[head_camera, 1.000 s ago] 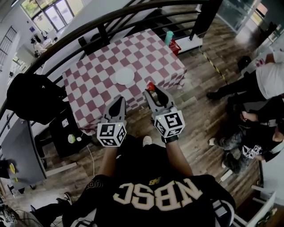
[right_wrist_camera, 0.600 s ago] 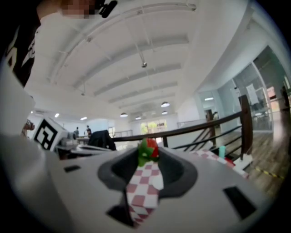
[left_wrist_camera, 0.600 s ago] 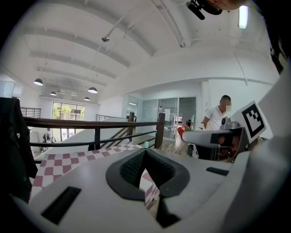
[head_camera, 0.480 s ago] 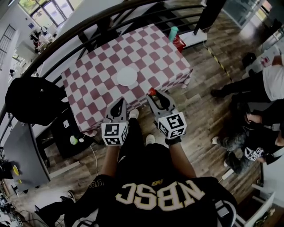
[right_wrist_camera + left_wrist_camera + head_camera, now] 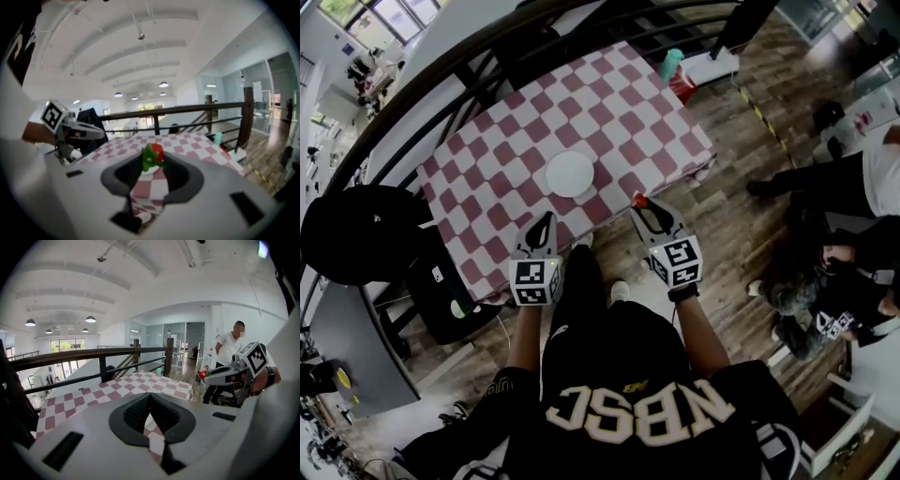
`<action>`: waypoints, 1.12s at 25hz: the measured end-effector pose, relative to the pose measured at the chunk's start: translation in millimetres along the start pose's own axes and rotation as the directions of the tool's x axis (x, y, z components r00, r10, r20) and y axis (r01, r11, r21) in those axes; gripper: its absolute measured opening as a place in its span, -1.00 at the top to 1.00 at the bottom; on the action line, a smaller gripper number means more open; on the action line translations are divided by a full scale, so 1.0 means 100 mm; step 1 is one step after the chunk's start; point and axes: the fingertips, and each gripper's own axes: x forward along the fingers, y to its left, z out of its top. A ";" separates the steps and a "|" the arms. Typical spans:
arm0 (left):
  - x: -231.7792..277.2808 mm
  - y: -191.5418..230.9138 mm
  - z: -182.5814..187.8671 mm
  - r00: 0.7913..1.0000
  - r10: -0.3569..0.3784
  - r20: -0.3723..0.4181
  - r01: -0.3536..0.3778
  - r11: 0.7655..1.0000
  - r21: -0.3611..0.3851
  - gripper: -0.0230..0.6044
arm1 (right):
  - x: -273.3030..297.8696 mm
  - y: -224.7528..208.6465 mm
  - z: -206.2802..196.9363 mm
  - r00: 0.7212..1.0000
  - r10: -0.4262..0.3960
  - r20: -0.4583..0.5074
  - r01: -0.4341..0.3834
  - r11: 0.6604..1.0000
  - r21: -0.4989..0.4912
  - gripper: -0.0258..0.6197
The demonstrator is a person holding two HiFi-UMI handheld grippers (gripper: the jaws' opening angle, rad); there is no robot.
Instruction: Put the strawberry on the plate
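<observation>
My right gripper (image 5: 641, 206) is shut on a red strawberry (image 5: 638, 201) with a green top, held in the air just off the near edge of the red-and-white checked table (image 5: 619, 103). In the right gripper view the strawberry (image 5: 153, 155) sits between the dark pads (image 5: 180, 176). The white plate (image 5: 570, 173) lies near the table's front middle, up and left of the strawberry. My left gripper (image 5: 546, 221) hovers below the plate at the table edge, its jaws together and holding nothing. The left gripper view shows its tips (image 5: 150, 397) meeting, and the right gripper (image 5: 220, 376) off to the right.
A teal cup (image 5: 671, 64) stands off the table's far right corner. A black railing (image 5: 441, 89) curves behind the table. A dark bundle (image 5: 356, 234) sits left of it. People (image 5: 853, 187) stand and sit on the wooden floor at the right.
The head camera has shifted and the table sits lower in view. The two grippers stand farther apart. The right one has swung right, still holding the strawberry.
</observation>
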 end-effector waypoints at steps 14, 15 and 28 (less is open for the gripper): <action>0.88 0.52 -0.58 0.969 -0.119 -0.219 0.133 0.990 0.049 0.88 | 1.01 -0.47 -0.63 0.959 0.069 -0.274 -0.118 0.979 -0.167 0.48; 0.92 0.55 -0.62 0.966 -0.122 -0.229 0.137 0.989 0.054 0.88 | 1.09 -0.46 -0.63 0.955 0.083 -0.285 -0.138 0.974 -0.179 0.48; 1.30 0.90 -1.01 0.936 -0.140 -0.323 0.170 0.983 0.066 0.88 | 2.14 -0.08 -0.60 0.902 0.232 -0.364 -0.318 0.928 -0.195 0.48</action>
